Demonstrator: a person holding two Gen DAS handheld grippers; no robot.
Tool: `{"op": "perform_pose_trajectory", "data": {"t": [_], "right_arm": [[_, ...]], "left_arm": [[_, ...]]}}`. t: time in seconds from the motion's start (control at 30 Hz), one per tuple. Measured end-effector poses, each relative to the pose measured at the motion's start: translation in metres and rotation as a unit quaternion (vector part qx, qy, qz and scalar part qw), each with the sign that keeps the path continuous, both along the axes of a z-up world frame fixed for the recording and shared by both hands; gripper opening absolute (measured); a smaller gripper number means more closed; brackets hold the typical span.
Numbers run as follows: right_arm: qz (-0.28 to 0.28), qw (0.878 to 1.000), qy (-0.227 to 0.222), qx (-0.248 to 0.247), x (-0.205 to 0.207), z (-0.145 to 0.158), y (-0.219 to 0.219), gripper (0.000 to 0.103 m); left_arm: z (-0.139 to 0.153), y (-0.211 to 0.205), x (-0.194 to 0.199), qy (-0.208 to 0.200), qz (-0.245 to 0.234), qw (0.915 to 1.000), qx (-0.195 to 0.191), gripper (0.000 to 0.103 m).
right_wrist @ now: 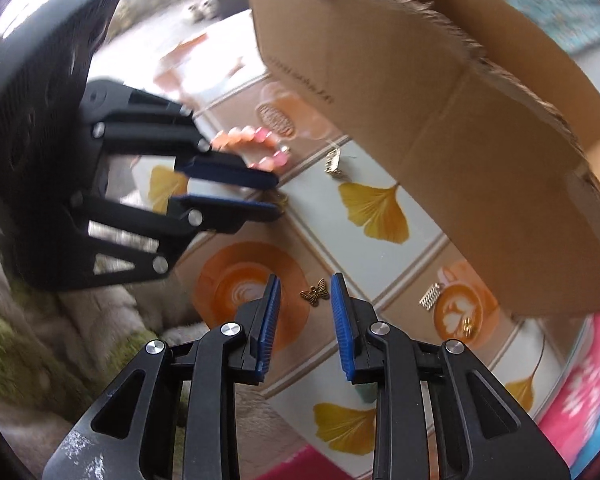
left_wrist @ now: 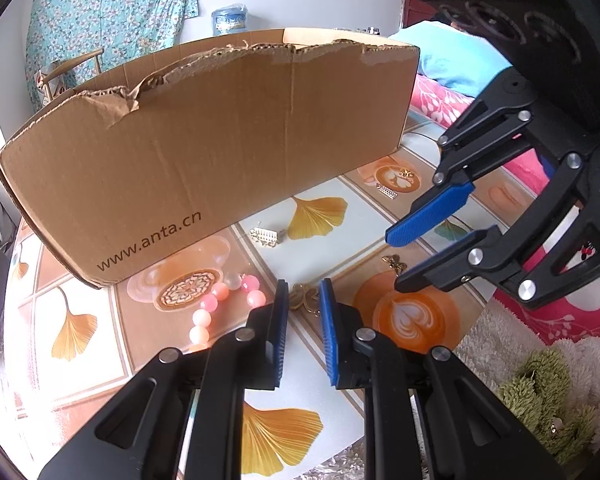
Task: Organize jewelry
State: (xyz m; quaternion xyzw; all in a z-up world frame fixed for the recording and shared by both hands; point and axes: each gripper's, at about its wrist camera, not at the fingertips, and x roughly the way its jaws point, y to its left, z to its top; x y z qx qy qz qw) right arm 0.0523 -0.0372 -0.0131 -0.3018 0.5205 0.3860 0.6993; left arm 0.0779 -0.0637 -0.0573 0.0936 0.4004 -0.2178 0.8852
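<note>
My left gripper is shut on a small gold charm just above the patterned tablecloth. Its blue pads touch the charm on both sides. Beside its left finger lies a pink bead bracelet. My right gripper points steeply down and stands open. A gold butterfly charm lies flat on the cloth between its tips, untouched. From the left wrist view, the right gripper hangs over that butterfly. A torn cardboard box stands behind.
A gold comb clip, a silver rhinestone clip and a small gold piece lie along the box's front. A pink blanket and a shaggy green-white rug border the table's right edge.
</note>
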Motion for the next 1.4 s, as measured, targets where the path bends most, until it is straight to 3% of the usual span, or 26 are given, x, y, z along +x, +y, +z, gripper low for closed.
{"op": "perform_pose_trajectory", "data": {"t": [0.13, 0.57, 1.1, 1.4], "right_arm": [[0.023, 1.0, 0.011, -0.008, 0.002, -0.002, -0.001, 0.025], [0.022, 0.999, 0.021, -0.011, 0.026, -0.004, -0.003, 0.008], [-0.007, 1.0, 0.022, 0.005, 0.039, -0.002, -0.014, 0.006], [-0.019, 1.0, 0.004, 0.025, 0.037, 0.016, -0.022, 0.006]], "left_arm": [[0.0, 0.0, 0.0, 0.001, 0.002, 1.0, 0.0, 0.015], [0.001, 0.0, 0.0, 0.0, 0.002, 1.0, 0.001, 0.015], [0.002, 0.001, 0.001, -0.003, 0.001, 1.0, 0.001, 0.015], [0.01, 0.0, -0.008, -0.012, -0.001, 0.9999, 0.011, 0.015]]}}
